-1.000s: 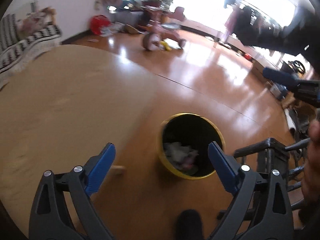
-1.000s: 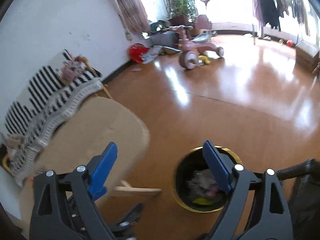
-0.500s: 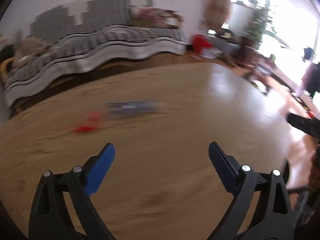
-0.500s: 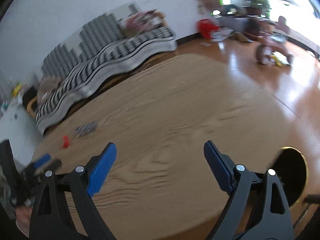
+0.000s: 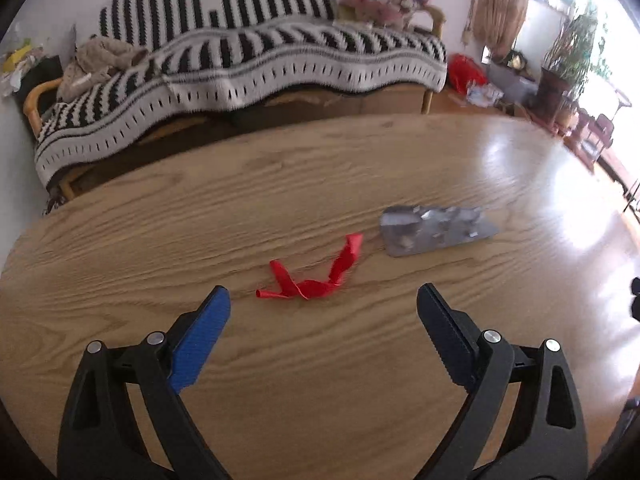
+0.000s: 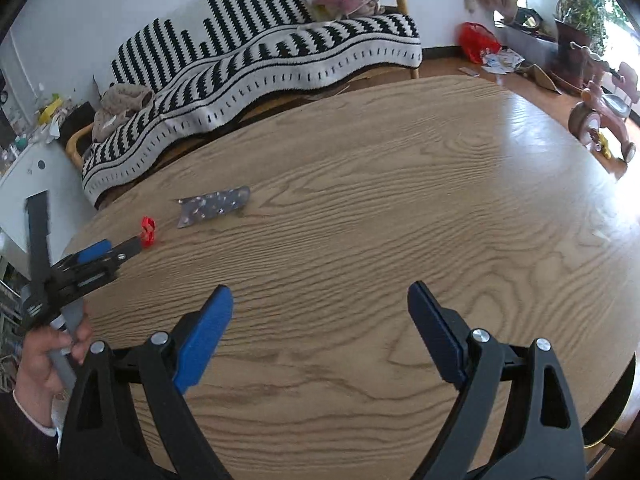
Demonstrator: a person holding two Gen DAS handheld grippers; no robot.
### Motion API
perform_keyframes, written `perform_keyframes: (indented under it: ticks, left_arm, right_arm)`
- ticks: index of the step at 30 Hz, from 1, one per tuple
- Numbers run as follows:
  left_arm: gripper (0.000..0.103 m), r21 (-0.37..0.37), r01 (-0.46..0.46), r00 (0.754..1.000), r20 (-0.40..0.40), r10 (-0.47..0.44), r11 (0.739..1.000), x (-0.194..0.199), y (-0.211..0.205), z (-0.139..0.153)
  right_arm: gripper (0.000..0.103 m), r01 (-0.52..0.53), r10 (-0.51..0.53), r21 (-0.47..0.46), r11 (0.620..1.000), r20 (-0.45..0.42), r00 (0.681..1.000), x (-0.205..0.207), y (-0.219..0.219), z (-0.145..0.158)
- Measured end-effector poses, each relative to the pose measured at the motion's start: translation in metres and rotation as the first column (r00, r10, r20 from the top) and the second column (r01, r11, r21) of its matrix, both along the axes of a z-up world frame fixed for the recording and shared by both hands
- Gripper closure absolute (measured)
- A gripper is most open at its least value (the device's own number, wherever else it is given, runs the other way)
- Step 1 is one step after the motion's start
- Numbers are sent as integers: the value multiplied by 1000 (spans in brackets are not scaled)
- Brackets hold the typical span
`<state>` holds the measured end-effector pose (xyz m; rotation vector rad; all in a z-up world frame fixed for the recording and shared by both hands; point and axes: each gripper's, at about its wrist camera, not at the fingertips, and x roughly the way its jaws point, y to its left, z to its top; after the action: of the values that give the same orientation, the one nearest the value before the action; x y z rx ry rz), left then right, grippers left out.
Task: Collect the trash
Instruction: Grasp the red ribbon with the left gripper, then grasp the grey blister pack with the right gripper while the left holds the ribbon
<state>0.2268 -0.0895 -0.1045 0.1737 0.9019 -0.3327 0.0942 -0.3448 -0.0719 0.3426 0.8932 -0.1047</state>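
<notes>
Two pieces of trash lie on the round wooden table (image 5: 320, 380): one red twisted scrap (image 5: 316, 276), which looks like a burst balloon or ribbon, and one crumpled silver foil wrapper (image 5: 434, 229) just to its right and a little farther off. There are two grippers, each with two blue-padded fingers. The left gripper (image 5: 323, 312) has its jaws spread wide with nothing between the pads, and the right gripper (image 6: 320, 312) stands equally spread and empty over bare tabletop. A second ago both cameras looked down at a yellow-rimmed bin on the floor with rubbish inside; now both face the table and the striped-blanket sofa (image 5: 248, 60) behind it, and only a sliver of yellow rim shows at the lower right of the right wrist view. In the left wrist view the red scrap sits just beyond the fingertips, centred in the gap between them, not touching either pad. In the right wrist view both pieces lie well apart to the upper left, the red scrap right at the left gripper's tip, and a hand (image 6: 48, 356) grips that tool's handle.
</notes>
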Motion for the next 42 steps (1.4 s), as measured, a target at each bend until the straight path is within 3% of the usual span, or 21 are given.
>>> perform_keyframes:
  ticks: [3, 9, 11, 16, 17, 26, 29, 34, 36, 42]
  left_arm:
    - [12, 34, -16, 1000, 9, 16, 999, 11, 1, -11]
    - [30, 69, 38, 999, 13, -39, 997, 25, -8, -19]
    - [52, 57, 72, 997, 10, -73, 996, 24, -13, -18]
    - [74, 59, 93, 996, -1, -93, 994, 18, -15, -17]
    - [96, 67, 92, 996, 3, -92, 994, 16, -14, -17]
    - [96, -15, 3, 1000, -26, -3, 1000, -11, 24, 9]
    - [95, -23, -27, 998, -55, 26, 999, -37, 33, 29]
    - [95, -105, -65, 987, -155, 48, 992, -79, 37, 46]
    - [95, -104, -56, 986, -159, 39, 993, -92, 29, 45]
    - [95, -109, -55, 993, -113, 43, 992, -96, 7, 43]
  right_arm:
    - [17, -28, 28, 0, 1000, -11, 1000, 8, 5, -5]
    - [17, -58, 58, 3, 998, -26, 998, 18, 12, -13]
    - [17, -69, 69, 0, 998, -28, 997, 20, 15, -14]
    - [17, -103, 102, -17, 995, -36, 994, 26, 28, -18]
    - [17, -104, 104, -19, 994, -37, 994, 27, 30, -18]
    - [17, -172, 170, -34, 985, -38, 985, 37, 52, -18]
    - [17, -236, 233, -95, 967, -41, 972, 41, 65, -19]
    - [13, -358, 338, -216, 908, -125, 933, 65, 80, -42]
    - [8, -415, 390, -255, 873, -147, 909, 79, 84, -50]
    - [7, -539, 508, -261, 800, -182, 842, 138, 93, -53]
